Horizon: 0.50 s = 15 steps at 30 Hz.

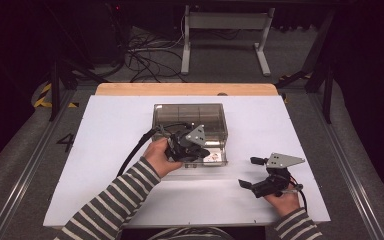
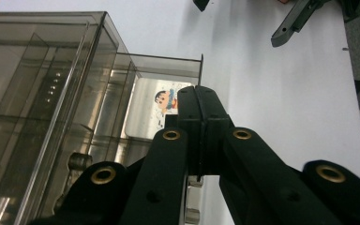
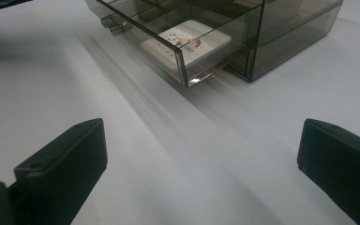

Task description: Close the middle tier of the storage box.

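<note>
A smoky clear drawer box (image 1: 190,120) stands mid-table with its lower drawer (image 1: 219,161) pulled out toward me. Inside the drawer lies a white card with a cartoon figure (image 3: 187,44) (image 2: 164,105). My left gripper (image 1: 202,152) (image 2: 198,96) is at the drawer's front, jaws pressed together with the thin front wall (image 2: 201,70) running in between the pads. My right gripper (image 1: 248,172) (image 3: 201,150) rests low over the white table, right of the box, jaws wide open with nothing between them, pointing at the drawer (image 3: 183,61).
The white tabletop (image 1: 130,125) has bare room to the left, the right and the front of the box. A wooden strip (image 1: 185,89) edges the far side. Cables and a metal table frame (image 1: 225,35) sit on the floor beyond. The left gripper's cable (image 1: 135,150) trails left.
</note>
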Motion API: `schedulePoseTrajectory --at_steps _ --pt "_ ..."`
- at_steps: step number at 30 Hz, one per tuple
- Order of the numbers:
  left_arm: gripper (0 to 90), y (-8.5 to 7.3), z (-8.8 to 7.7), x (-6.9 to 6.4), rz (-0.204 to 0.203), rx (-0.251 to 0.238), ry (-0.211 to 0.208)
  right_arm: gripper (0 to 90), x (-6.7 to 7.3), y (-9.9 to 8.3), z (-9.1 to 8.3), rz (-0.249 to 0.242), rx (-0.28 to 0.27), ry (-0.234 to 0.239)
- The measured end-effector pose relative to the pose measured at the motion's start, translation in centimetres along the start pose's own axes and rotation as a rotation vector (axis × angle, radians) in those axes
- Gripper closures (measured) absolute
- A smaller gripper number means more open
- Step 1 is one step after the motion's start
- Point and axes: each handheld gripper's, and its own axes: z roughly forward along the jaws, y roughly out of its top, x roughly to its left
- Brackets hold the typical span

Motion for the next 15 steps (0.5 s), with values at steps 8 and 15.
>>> schedulePoseTrajectory --at_steps 8,15 --pt "90.0 -1.8 -1.0 -0.6 -0.083 0.01 0.006 2.3 0.0 0.0 0.0 -0.002 0.002 0.001" --pt "90.0 -3.5 -2.0 -1.0 -0.135 -0.005 0.024 2.4 0.0 0.0 0.1 -0.002 0.004 -0.003"
